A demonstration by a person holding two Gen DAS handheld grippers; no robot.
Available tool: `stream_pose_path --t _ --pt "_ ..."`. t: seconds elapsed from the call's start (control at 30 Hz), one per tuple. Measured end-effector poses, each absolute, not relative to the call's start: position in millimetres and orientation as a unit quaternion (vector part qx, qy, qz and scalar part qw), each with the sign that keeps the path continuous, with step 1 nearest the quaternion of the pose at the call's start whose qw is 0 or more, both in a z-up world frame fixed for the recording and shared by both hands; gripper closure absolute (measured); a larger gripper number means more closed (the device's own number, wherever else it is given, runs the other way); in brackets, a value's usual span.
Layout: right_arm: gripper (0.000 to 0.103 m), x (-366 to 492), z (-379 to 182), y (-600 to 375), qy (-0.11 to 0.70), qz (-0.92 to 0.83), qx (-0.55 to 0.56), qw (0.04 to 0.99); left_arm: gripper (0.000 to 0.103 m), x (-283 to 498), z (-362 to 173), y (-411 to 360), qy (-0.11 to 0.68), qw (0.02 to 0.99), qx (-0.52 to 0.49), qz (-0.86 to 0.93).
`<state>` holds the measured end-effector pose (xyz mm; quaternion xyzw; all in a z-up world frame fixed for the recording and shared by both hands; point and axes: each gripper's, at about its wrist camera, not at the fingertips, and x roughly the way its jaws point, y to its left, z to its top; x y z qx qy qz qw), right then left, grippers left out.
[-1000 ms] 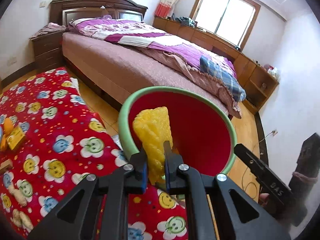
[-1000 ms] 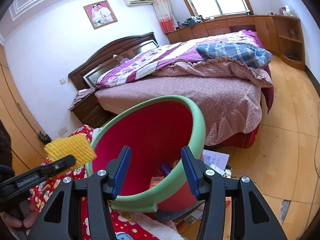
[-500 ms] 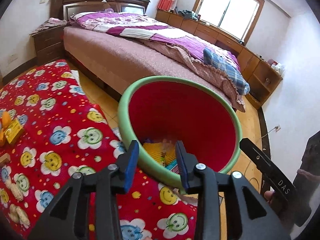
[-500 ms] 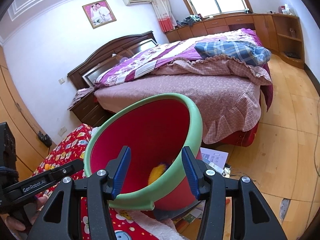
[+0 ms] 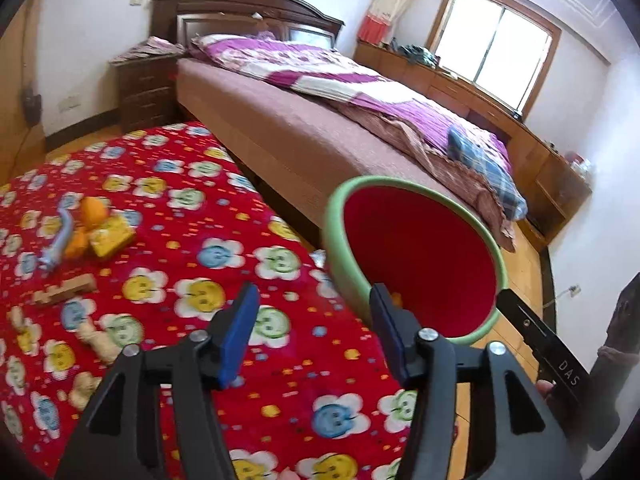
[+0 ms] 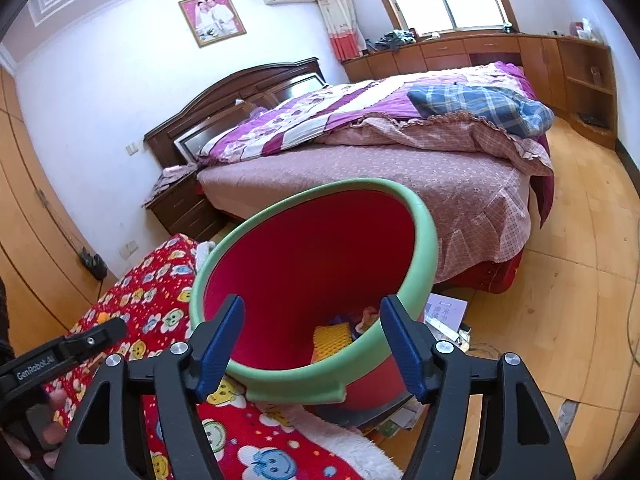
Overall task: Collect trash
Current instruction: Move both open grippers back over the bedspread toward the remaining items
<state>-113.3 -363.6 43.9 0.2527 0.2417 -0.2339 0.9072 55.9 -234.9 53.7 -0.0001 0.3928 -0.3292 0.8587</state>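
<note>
A red bin with a green rim (image 5: pixel 416 256) (image 6: pixel 424 232) stands tilted at the edge of a red smiley-flower blanket (image 5: pixel 168 240). The yellow foam piece (image 6: pixel 332 338) lies inside it with other trash. My left gripper (image 5: pixel 312 332) is open and empty, over the blanket just left of the bin. My right gripper (image 6: pixel 316 344) is open and empty, its fingers either side of the bin's near rim. Trash lies on the blanket at the left: orange peel (image 5: pixel 94 210), a yellow piece (image 5: pixel 110 236), a wooden piece (image 5: pixel 64 290), peanut shells (image 5: pixel 98 342).
A bed (image 5: pixel 320 120) (image 6: pixel 400 168) with a purple quilt stands behind the bin. A nightstand (image 5: pixel 148 88) is beside it. Papers (image 6: pixel 444 312) lie on the wooden floor under the bin. Low cabinets (image 6: pixel 520 56) run under the window.
My left gripper opened and dropped the yellow foam piece into the bin, then swung left over the blanket. My right gripper has hardly moved.
</note>
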Motion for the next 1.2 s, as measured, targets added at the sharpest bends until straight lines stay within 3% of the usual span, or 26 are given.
stream_pose_path --t 0.13,0.27,0.6,0.7,1.2 --pt "0.031 -110.2 46.2 -352.8 0.245 -0.228 0.244 0.91 0.042 58.6 55.8 -215.9 0.389 0.869 -0.006 -0.306" --pt "0.026 -105.8 47.5 -342.1 0.249 -0.216 0.239 0.913 0.031 61.8 56.1 -196.3 0.388 0.877 -0.015 -0.284" --pt "0.026 -93.0 46.7 -313.1 0.263 -0.185 0.228 0.919 0.03 72.3 49.1 -140.8 0.386 0.897 -0.029 -0.212" --pt "0.025 -89.6 45.8 -305.9 0.268 -0.179 0.219 0.921 0.023 78.4 45.4 -122.7 0.386 0.902 -0.036 -0.189" --pt "0.025 -79.9 34.3 -295.3 0.29 -0.167 0.209 0.919 0.022 141.9 4.0 -99.8 0.426 0.898 -0.008 -0.112"
